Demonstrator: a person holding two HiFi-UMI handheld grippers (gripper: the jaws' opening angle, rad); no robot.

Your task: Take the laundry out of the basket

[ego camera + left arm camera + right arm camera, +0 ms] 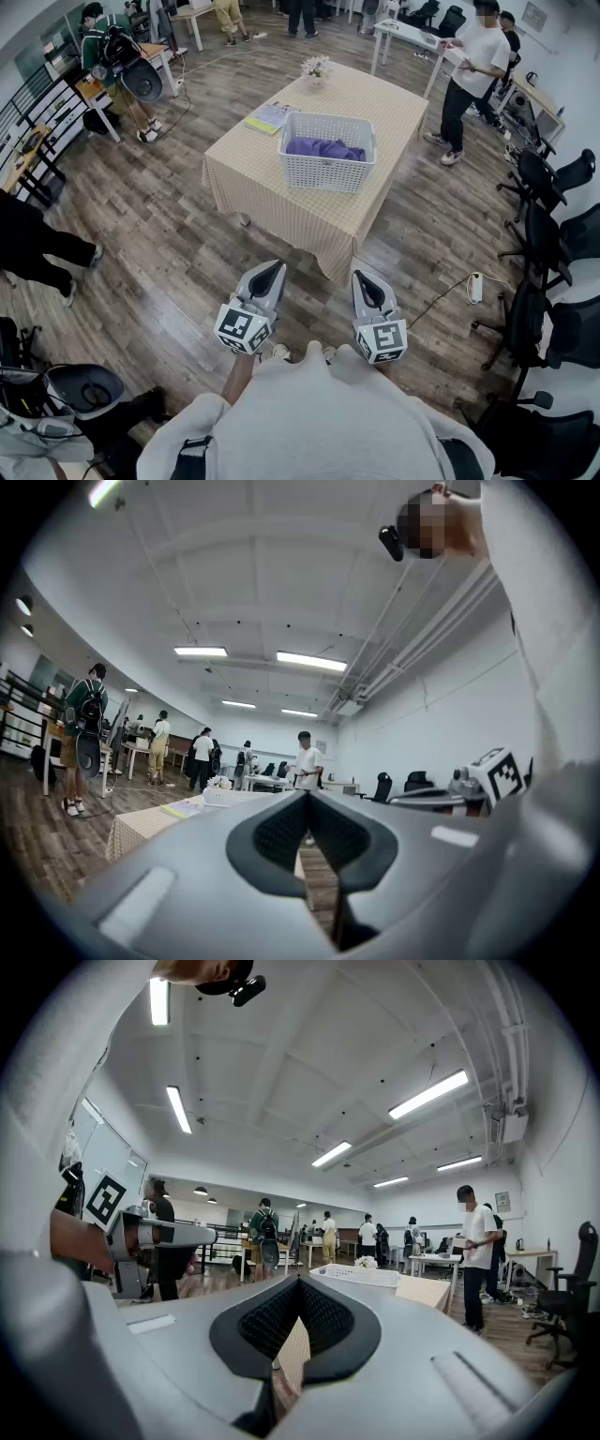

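A wooden floor (pixel 169 244) fills most of the head view. A desk (pixel 281 202) covered in a pale checked cloth stands in the upper centre of the frame, one corner turned toward the bottom edge. Black office chairs (pixel 553 234) line the right edge. A person in a white shirt (pixel 473 66) stands at the upper right, beyond the desk, and other people stand along the top and upper left.

A white slatted basket (pixel 328 164) sits on the desk's nearer right part, also seen low in the centre of the right gripper view (pixel 361 1276). The purple laundry (pixel 323 148) lies inside the basket in a loose heap below its rim.

The left gripper (pixel 265 277) and right gripper (pixel 364 278) are in the lower centre of the head view, side by side over the floor. They point up the frame toward the desk and are well apart from the basket. In the left gripper view the jaws (pixel 307 803) are pressed together at the tip with nothing between them. In the right gripper view the jaws (pixel 298 1283) are likewise pressed together and pinch nothing.

A booklet (pixel 270 117) lies flat on the desk, just left of the basket. A small pot of flowers (pixel 316 67) stands near the desk's far corner.
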